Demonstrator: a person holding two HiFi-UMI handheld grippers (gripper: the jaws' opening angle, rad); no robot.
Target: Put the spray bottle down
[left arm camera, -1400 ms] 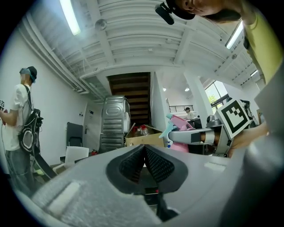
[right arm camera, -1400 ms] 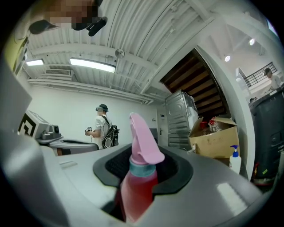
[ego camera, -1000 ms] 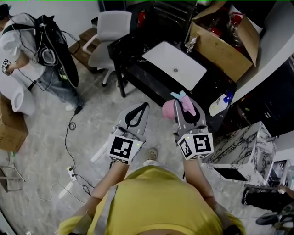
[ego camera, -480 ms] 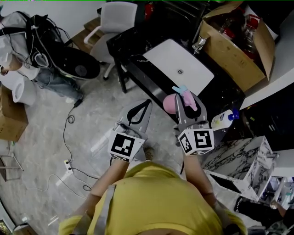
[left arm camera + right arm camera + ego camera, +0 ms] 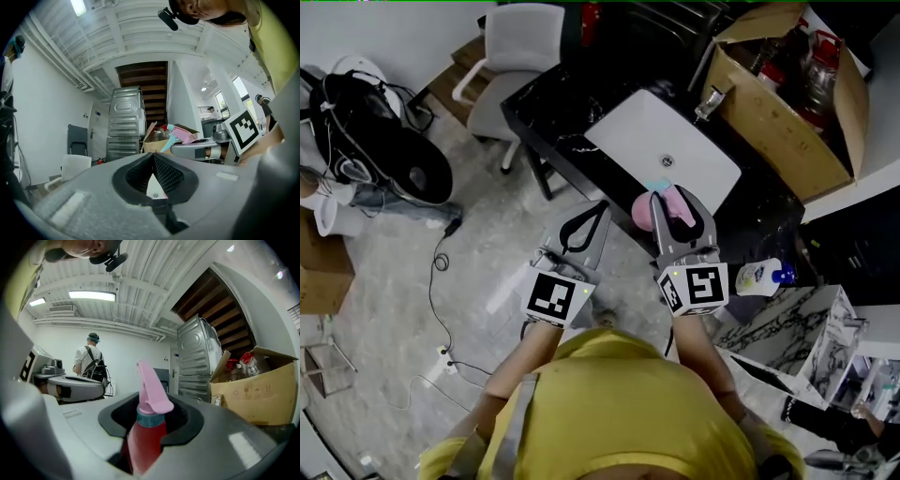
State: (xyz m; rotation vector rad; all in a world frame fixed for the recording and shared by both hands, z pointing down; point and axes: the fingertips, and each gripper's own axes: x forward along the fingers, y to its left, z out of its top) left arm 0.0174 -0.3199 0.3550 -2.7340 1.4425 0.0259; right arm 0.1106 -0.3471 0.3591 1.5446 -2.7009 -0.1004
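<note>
Yellow shirt (image 5: 619, 403) nearest the camera, and both arms reach out level ahead of it. Left gripper (image 5: 602, 206): jaws together at the tips, nothing between them. Right gripper (image 5: 675, 199): jaws clamped on the red-pink spray bottle (image 5: 644, 214), gripped around the body below its blue collar, with the pink trigger head standing up past the pads. The bottle is off every surface, carried over the near edge of the black counter (image 5: 553, 112), just short of the white sink (image 5: 675, 141). Beyond that, a cardboard box (image 5: 778, 103) of bottles.
</note>
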